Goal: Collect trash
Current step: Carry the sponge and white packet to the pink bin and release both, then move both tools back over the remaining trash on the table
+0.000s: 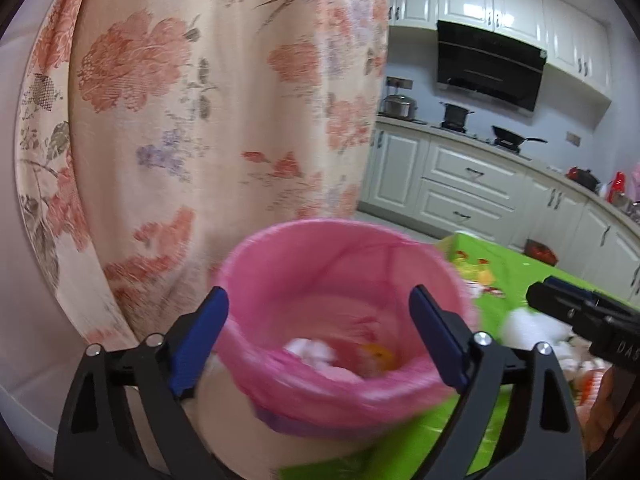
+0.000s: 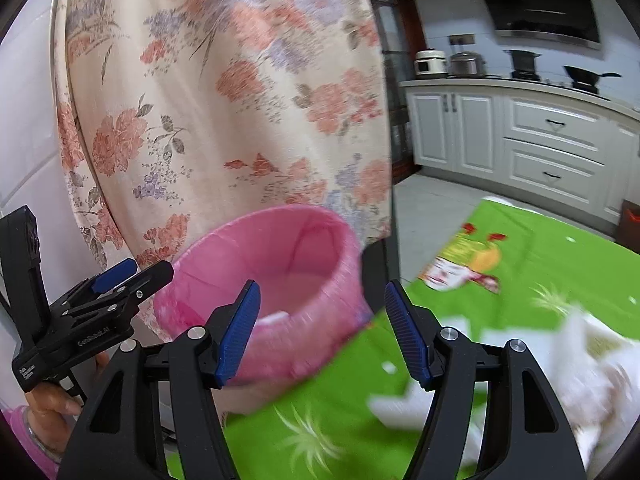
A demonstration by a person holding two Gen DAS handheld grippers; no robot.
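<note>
A bin lined with a pink bag (image 1: pixel 340 276) stands at the edge of a green tablecloth (image 1: pixel 516 276). White tissue (image 1: pixel 312 350) and an orange scrap (image 1: pixel 380 354) lie inside it. My left gripper (image 1: pixel 320 336) is open, with the bin's near rim between its blue fingers. My right gripper (image 2: pixel 322 332) is open and empty, just right of the bin (image 2: pixel 280 264). Blurred white crumpled tissues (image 2: pixel 592 364) lie on the cloth (image 2: pixel 560 264) at the right. The left gripper (image 2: pixel 132 272) shows at the left of the right wrist view. The right gripper's body (image 1: pixel 580 312) shows in the left wrist view.
A floral curtain (image 1: pixel 208 92) hangs right behind the bin. White kitchen cabinets (image 1: pixel 480 184) with pots on the counter and a black range hood (image 1: pixel 488 64) stand beyond the table. A white wall is at the left.
</note>
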